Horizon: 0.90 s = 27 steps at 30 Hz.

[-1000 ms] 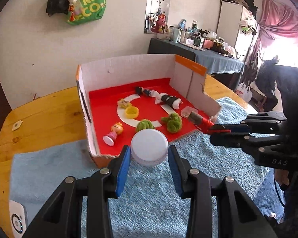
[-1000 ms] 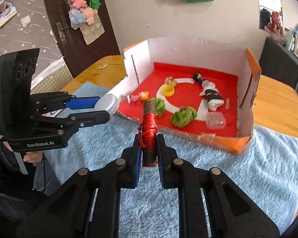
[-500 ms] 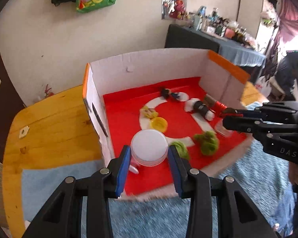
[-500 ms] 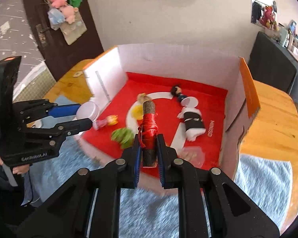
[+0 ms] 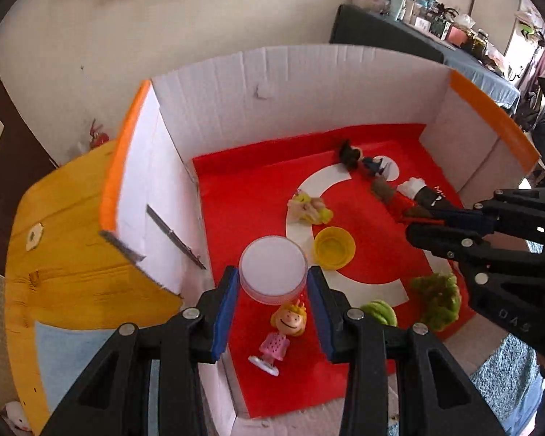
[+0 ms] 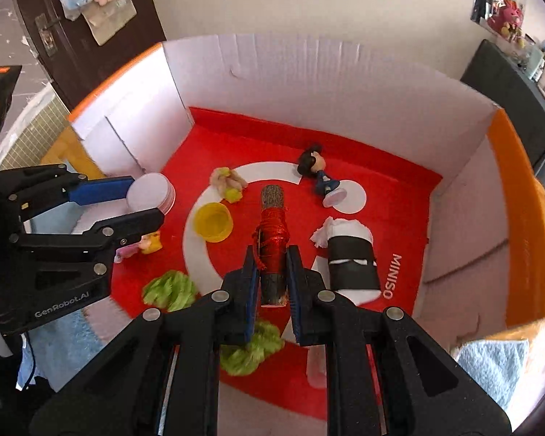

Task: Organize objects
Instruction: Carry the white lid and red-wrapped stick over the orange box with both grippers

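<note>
Two grippers hang over the red-floored cardboard box [image 6: 345,83]: the left gripper [image 5: 272,287] clamps a white round lid [image 5: 272,269], the right gripper [image 6: 272,283] grips a red-wrapped stick [image 6: 271,239]. Inside lie a yellow cup [image 6: 213,222], two figurines [image 6: 318,172], green clumps [image 6: 169,290] and a black-banded roll [image 6: 350,258].

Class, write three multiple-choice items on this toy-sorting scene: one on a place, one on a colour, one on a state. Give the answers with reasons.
1. Where does the yellow cup lie?
A on the towel
B on the box's red floor
C on the bare wood

2. What colour is the thread on the stick?
A red
B blue
C white

3. What is the left hand-held gripper doing?
A hanging empty
B gripping a figurine
C gripping the round white container

Answers: 1 B, it rests on the white ring printed there. 2 A, red winding around its middle. 3 C, both blue pads press its sides.
</note>
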Available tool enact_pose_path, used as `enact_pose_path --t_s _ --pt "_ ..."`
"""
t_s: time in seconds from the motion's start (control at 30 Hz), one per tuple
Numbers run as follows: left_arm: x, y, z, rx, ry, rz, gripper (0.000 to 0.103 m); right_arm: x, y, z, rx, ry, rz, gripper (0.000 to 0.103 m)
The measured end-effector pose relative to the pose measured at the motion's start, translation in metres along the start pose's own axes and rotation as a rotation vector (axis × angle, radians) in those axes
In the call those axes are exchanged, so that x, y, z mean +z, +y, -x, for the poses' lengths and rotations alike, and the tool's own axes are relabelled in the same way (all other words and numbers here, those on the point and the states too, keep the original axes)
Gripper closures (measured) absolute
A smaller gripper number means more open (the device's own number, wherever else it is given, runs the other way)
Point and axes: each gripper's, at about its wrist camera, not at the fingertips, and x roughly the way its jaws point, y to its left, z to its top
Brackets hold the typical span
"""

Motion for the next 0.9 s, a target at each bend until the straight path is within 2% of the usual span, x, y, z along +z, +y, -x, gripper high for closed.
enact_pose_path --t_s 0.37,0.9 --pt "0.001 0.005 -0.016 -0.024 0.067 0.023 0.062 -0.006 -0.012 -0.013 -0.013 0.05 -0.019 0.089" --pt "-0.003 0.0 -0.014 0.0 0.073 0.005 0.062 -0.025 -0.017 -0.01 -0.032 0.098 -0.026 0.089"
